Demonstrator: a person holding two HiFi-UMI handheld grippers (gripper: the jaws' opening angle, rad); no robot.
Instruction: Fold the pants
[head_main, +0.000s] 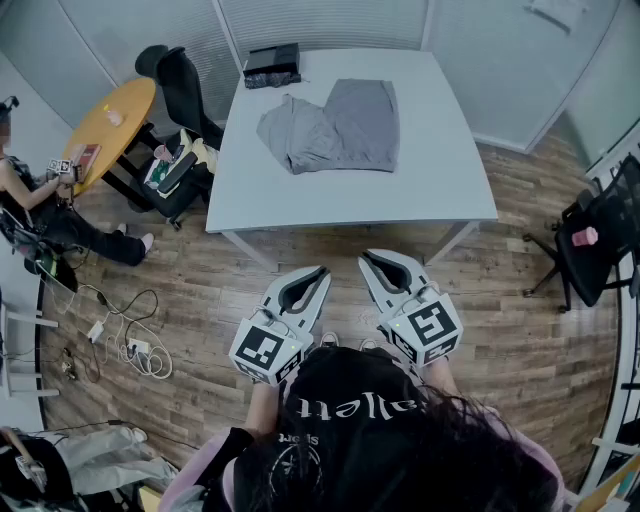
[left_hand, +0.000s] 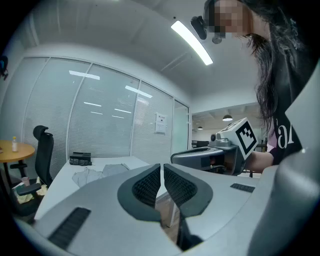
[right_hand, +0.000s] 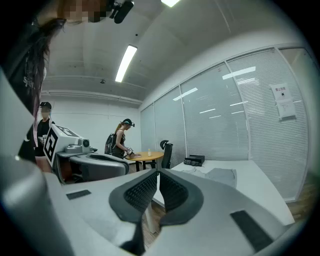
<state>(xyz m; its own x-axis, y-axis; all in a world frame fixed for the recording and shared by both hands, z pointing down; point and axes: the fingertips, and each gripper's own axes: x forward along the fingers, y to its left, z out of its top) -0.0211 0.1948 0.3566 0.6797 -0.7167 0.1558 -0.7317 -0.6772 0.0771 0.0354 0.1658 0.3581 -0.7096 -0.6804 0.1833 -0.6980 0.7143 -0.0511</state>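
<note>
Grey pants (head_main: 335, 126) lie loosely bunched on the far half of a white table (head_main: 420, 190); the same pants (left_hand: 97, 173) show in the left gripper view and, in the right gripper view, the pants (right_hand: 216, 173) lie beyond the jaws. My left gripper (head_main: 322, 272) and right gripper (head_main: 366, 260) hang side by side over the wooden floor, short of the table's near edge. Both are shut with nothing between the jaws, as the left gripper (left_hand: 162, 168) and right gripper (right_hand: 158, 175) show in their own views.
A black box (head_main: 271, 65) sits at the table's far left corner. A black office chair (head_main: 185, 95) and a round wooden table (head_main: 108, 120) stand to the left, with a seated person (head_main: 45, 200). Another chair (head_main: 590, 245) stands at right. Cables (head_main: 130, 340) lie on the floor.
</note>
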